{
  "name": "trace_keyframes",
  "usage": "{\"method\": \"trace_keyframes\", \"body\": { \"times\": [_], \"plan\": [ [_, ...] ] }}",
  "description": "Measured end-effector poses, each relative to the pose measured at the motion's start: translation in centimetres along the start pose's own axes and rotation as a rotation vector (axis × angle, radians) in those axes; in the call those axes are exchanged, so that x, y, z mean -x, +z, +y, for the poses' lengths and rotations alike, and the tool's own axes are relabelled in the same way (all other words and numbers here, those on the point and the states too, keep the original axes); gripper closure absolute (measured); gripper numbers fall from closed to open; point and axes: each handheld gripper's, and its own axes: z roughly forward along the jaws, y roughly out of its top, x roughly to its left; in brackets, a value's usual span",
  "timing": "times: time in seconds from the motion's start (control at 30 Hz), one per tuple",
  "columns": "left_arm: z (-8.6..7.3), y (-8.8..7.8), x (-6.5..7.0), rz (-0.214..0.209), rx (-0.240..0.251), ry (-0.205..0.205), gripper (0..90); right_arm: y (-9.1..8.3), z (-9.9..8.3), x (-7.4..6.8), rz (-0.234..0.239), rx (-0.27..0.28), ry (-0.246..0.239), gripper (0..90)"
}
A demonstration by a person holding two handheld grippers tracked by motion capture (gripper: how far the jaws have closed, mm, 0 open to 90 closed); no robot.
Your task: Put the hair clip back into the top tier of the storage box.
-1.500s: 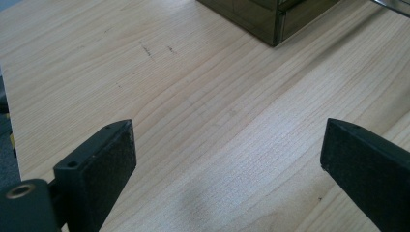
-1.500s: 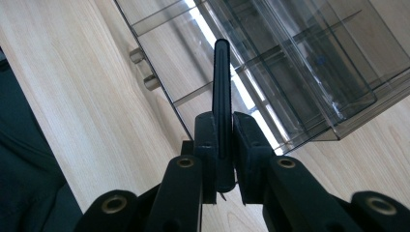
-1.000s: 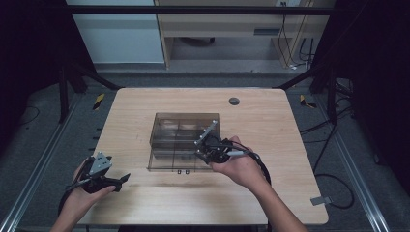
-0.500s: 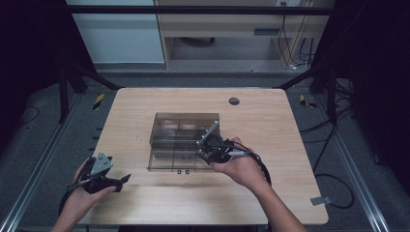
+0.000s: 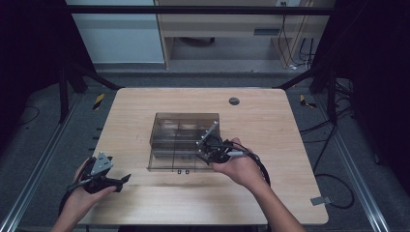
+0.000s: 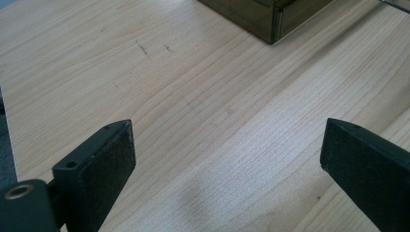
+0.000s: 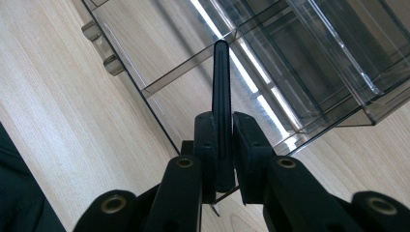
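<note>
A flat black strip (image 7: 221, 111) stands on its thin edge in the centre of the right gripper view, its rounded tip pointing to the top of the frame over the box. The clear smoky plastic organiser box (image 5: 181, 140) sits mid-frame in the high view on the wooden table, its inner walls dividing it into compartments, two small latches (image 7: 102, 48) on its front edge

The box (image 5: 183, 140) sits mid-tabletop (image 5: 145, 106); a grommet (image 5: 234, 101) lies behind it, near the far edge.
</note>
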Motion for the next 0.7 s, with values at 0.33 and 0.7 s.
{"method": "trace_keyframes", "body": {
  "times": [0.33, 0.7],
  "plan": [
    [0.0, 0.0, 0.0, 0.005, 0.004, -0.006, 5.3, -1.2, -0.5, 0.0, -0.016, 0.077, 0.011, 86.7],
    [0.0, 0.0, -0.1, 0.008, 0.001, -0.013, 4.7, -3.6, -2.1, -0.7, -0.013, 0.202, 0.02, 90.0]
  ]
}}
